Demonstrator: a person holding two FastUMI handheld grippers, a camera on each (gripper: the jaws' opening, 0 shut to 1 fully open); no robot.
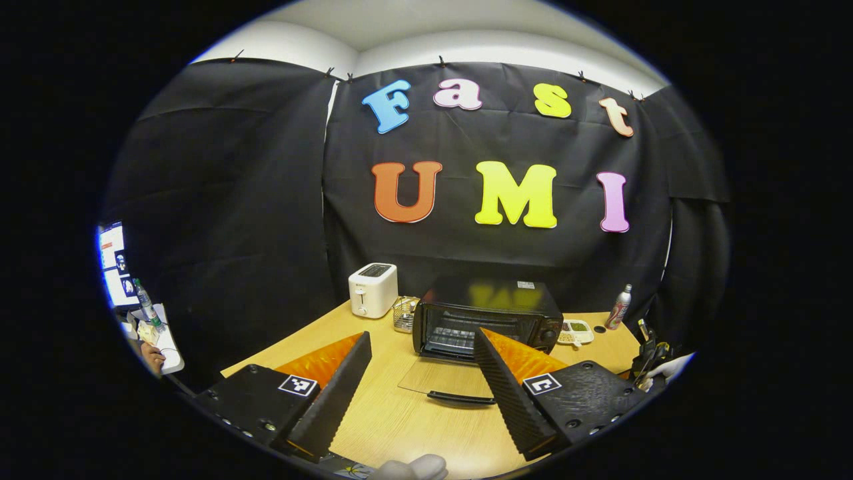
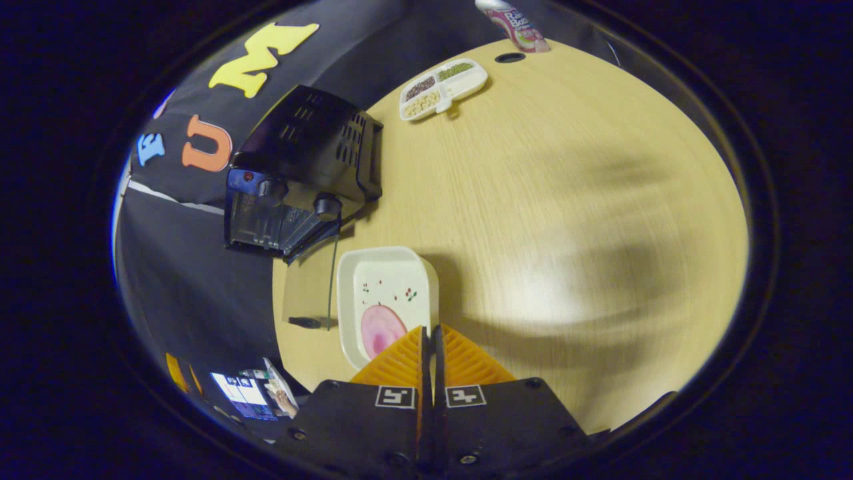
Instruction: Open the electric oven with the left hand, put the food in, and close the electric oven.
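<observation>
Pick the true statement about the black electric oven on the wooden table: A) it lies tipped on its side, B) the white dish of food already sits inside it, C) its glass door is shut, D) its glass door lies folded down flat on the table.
D: in the left gripper view the black electric oven stands upright with its glass door lying flat on the wooden table, rack exposed.

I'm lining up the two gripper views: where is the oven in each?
Left gripper view: the oven sits at centre, beyond the left gripper, its door folded down flat on the table.
Right gripper view: the oven lies upper left, tilted, its door hanging open toward the tray.
Shared landmark: the divided snack dish beside the oven.
</observation>
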